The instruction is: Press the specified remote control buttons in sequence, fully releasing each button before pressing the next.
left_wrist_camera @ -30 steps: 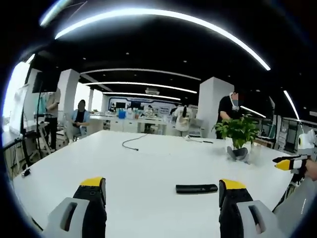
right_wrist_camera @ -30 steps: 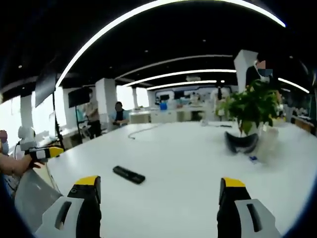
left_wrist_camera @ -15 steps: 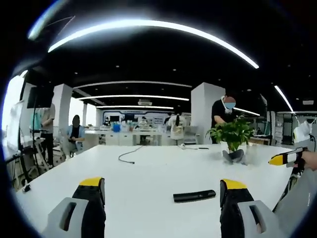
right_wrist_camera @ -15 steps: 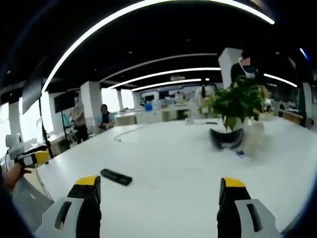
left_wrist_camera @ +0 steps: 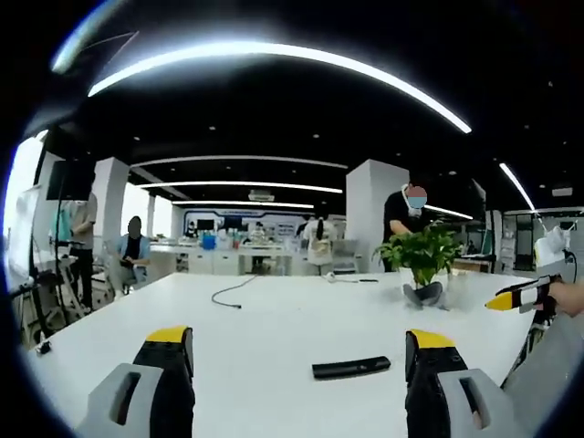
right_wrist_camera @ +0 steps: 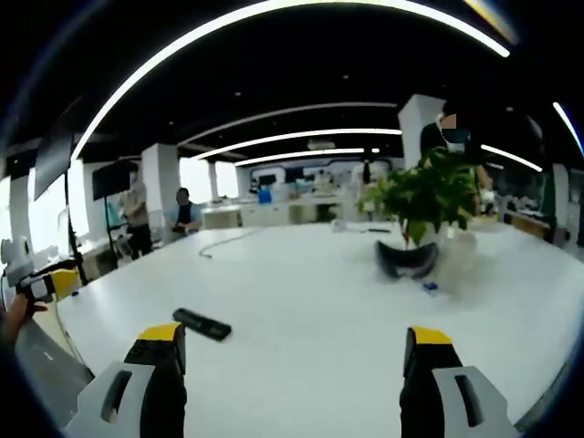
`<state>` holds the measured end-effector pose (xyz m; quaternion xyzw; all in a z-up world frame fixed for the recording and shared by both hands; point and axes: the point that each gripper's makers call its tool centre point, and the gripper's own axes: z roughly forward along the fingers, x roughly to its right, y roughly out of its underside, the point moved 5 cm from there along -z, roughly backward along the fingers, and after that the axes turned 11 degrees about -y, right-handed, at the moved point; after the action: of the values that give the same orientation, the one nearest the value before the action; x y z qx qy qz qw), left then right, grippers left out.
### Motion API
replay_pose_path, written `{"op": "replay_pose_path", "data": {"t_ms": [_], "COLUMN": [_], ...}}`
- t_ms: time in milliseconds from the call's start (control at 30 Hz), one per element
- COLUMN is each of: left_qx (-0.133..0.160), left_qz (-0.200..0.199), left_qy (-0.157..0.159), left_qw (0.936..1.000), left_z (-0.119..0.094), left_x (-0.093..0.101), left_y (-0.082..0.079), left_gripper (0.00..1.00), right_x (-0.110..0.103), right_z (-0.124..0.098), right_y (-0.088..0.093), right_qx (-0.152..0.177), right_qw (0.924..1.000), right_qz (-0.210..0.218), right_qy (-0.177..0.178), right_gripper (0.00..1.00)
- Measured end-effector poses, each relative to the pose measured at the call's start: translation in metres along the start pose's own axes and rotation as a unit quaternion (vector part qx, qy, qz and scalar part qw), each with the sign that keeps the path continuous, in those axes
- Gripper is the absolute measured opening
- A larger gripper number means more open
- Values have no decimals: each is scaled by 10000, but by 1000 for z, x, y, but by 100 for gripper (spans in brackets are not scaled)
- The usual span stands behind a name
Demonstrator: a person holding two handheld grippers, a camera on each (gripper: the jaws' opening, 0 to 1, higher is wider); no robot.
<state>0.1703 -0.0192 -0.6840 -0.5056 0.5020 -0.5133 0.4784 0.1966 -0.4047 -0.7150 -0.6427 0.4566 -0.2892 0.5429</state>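
On the big white table (left_wrist_camera: 274, 319) one black remote control (left_wrist_camera: 351, 368) is seen lying flat, out in the open, just ahead of the left gripper (left_wrist_camera: 297, 351) and a bit toward its right jaw. In the right gripper view the same remote (right_wrist_camera: 202, 324) is found off to the left, closer to that gripper's left jaw. It isn't being touched by anything.

Both tools are held above the table with jaws spread wide and nothing between them; that goes for the right gripper (right_wrist_camera: 292, 351) too. So the step in hand is judged to be the approach, with no button pressed yet as far as can be told. Buttons can't be made out at this size. For the next move, one gripper would probably need to be lowered over the remote and a jaw tip brought down onto the first button, then lifted fully off.

Count: one remote, two grippers, one potted plant (left_wrist_camera: 422, 260) standing well beyond the remote, one loose dark cable (left_wrist_camera: 230, 294) farther back. Several people are spotted in the background.
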Motion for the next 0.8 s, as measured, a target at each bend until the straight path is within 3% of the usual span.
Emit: {"op": "replay_pose_path", "data": {"t_ms": [167,333,567,667,800], "left_qx": [23,6,-39,-68,-60], "left_qz": [-11,123,290,335,386], "left_qy": [-8,15,-5,16,48], "left_qw": [10000,9999,9996,9994,9992], "left_z": [0,0,1,1,1], "left_x": [0,3,4,6,8], "left_y": [0,0,2,3,3], "left_gripper": [100,100,100,100,100], "right_x": [-8,-1,-21,-6,-8], "right_z": [1,-2,5,4,2], "right_y": [1,0,3,4,4], "right_qx": [-70,31,-180,-218,-200], "right_qw": [10000,10000,9998,9997,9998], "right_qz": [-44,54,-68,-51,-27], "right_qy": [-38,42,-75,-107,-27], "right_gripper": [99,99,99,99,99]}}
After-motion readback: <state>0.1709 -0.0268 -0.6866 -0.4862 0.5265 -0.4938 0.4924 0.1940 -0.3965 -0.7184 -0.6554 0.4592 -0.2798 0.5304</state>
